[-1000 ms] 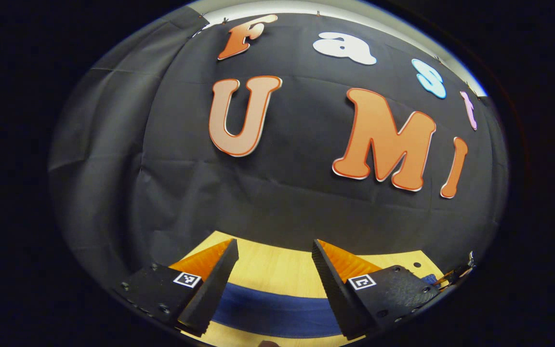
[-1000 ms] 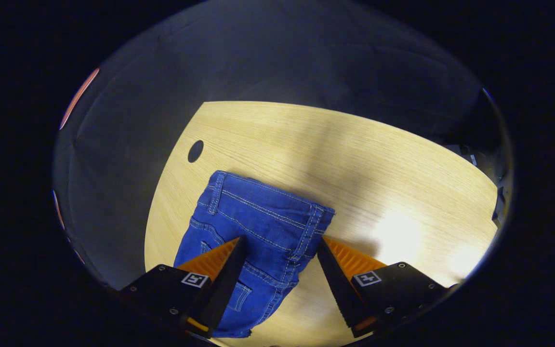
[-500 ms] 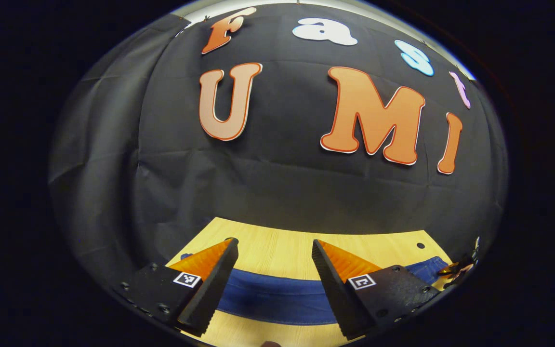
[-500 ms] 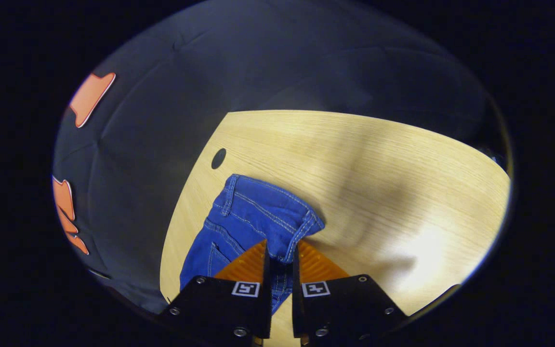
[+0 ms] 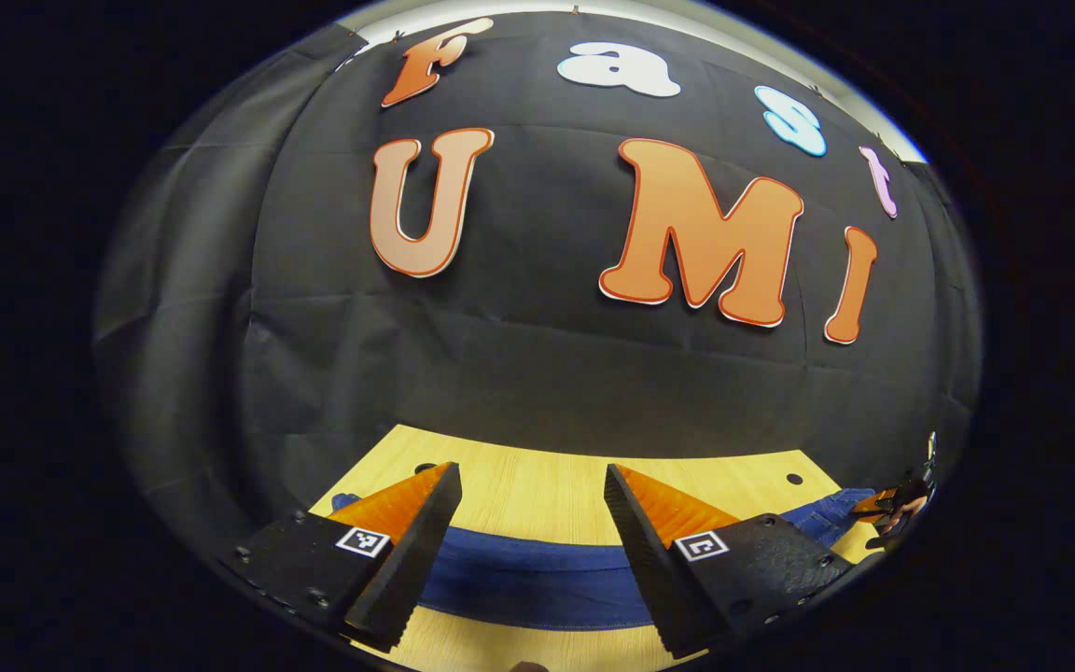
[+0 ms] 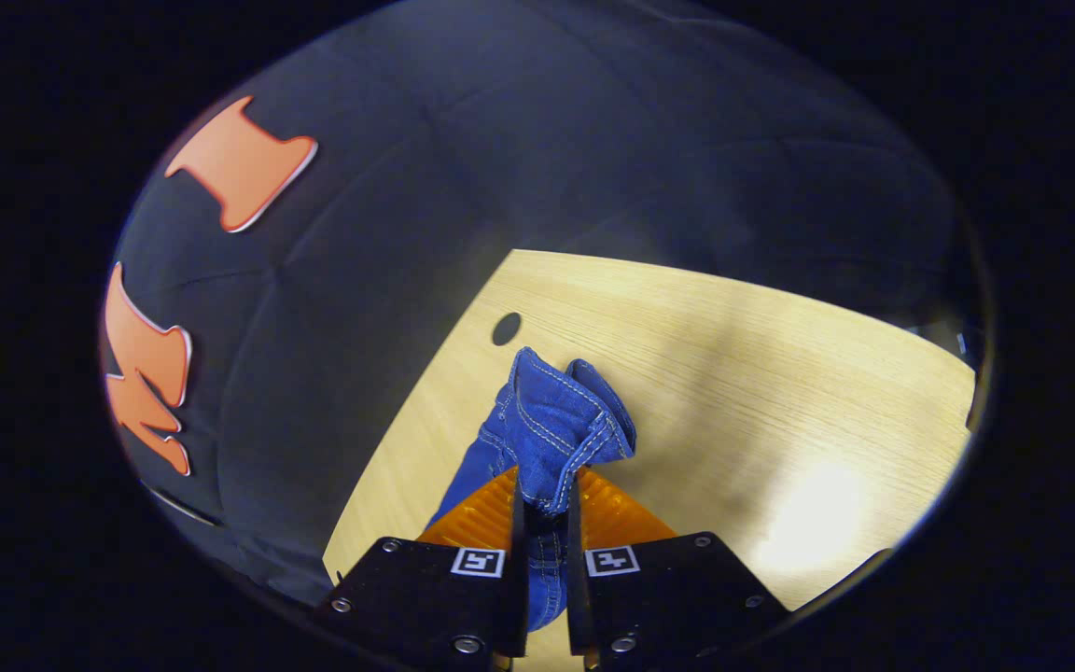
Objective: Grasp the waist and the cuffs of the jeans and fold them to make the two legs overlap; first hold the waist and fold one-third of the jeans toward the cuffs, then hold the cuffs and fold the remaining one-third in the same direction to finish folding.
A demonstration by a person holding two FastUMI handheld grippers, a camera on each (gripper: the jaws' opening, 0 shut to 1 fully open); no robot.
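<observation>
Left gripper view: the left gripper (image 5: 528, 523) hangs above the near edge of the wooden table (image 5: 537, 476), its jaws spread wide with nothing between them. Below and beyond the jaws the blue jeans (image 5: 537, 569) lie as a long band across the table, running from the left side of the view to the right. At the far right of this view the band rises off the wood toward the right gripper (image 5: 897, 504), small and partly cut off at the rim. A round hole (image 5: 794, 479) in the table top sits just behind that raised end. The black booth wall (image 5: 537, 364) stands behind the table.

Right gripper view: the right gripper (image 6: 544, 504) has its jaws pressed together on the waist end of the jeans (image 6: 551, 425). The denim is bunched and crumpled above the jaws, with the white-stitched waistband folded over on itself; the rest of the garment hangs down to the left of the jaws toward the table (image 6: 780, 373). Whether the bunched end touches the wood cannot be told. A dark round hole (image 6: 506, 329) in the table top lies just beyond the bunched waist, near the table's left edge. A bright patch of reflected light falls on the wood to the right of the jaws
</observation>
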